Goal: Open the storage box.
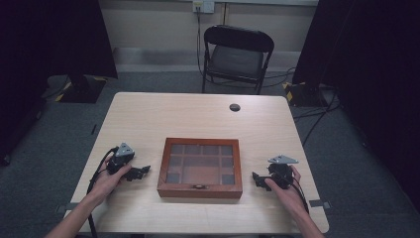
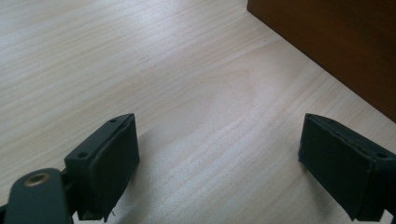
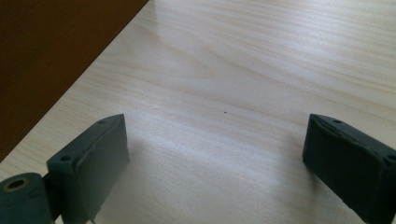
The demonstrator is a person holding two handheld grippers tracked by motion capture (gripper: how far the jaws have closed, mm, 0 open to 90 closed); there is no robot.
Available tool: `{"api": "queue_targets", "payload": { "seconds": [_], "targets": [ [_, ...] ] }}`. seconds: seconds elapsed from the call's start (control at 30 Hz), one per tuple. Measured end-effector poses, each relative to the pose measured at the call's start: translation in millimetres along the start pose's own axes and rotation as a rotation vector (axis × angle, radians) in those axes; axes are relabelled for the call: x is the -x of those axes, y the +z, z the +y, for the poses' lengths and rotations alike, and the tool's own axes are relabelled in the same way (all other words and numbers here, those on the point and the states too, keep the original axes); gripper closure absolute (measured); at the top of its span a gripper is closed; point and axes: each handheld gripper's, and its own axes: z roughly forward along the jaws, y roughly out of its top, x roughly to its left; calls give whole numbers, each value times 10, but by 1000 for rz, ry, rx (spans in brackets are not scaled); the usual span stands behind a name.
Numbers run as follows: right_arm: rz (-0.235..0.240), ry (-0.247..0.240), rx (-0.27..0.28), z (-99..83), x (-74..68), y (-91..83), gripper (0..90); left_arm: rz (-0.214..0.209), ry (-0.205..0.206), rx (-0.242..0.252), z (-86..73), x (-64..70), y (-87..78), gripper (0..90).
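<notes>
A shallow brown wooden box with a glass lid divided into small panes (image 1: 200, 167) is seen closed on the light wooden table (image 1: 148, 119), between the two tongs. A small metal clasp is visible at the middle of its near wall.

The left gripper (image 1: 142, 171) is held in the person's left hand (image 1: 106, 181), just beside the left wall of the box, and it is pointed toward that wall. In the left gripper view, the left gripper (image 2: 219, 163) is seen with its two black jaws spread wide apart, with only bare table between them; the brown side of the box (image 2: 336, 42) is seen ahead and to the right of the jaws, not touched.

The right gripper (image 1: 257, 179) is held in the right hand (image 1: 287, 191), near the right wall of the box. In the right gripper view, the right gripper (image 3: 217, 158) is also seen wide open and nothing is gripped; the box side (image 3: 51, 51) lies ahead and to the left.

Beyond the tongs, a black folding chair (image 1: 236, 55) stands behind the far edge of the table.
</notes>
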Motion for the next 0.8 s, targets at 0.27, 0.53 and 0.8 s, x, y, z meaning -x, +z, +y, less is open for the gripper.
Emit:
{"api": "queue_targets", "payload": {
  "seconds": [0.27,0.53,0.8],
  "targets": [
    [5,1,-26,21,-3,-14,71,4,-8,3,0,3,5,107],
    [47,9,-22,85,16,-98,180,4,-11,3,0,5,5,107],
    [98,2,40,198,-43,-202,226,4,-7,1,1,2,4,107]
  ]
}}
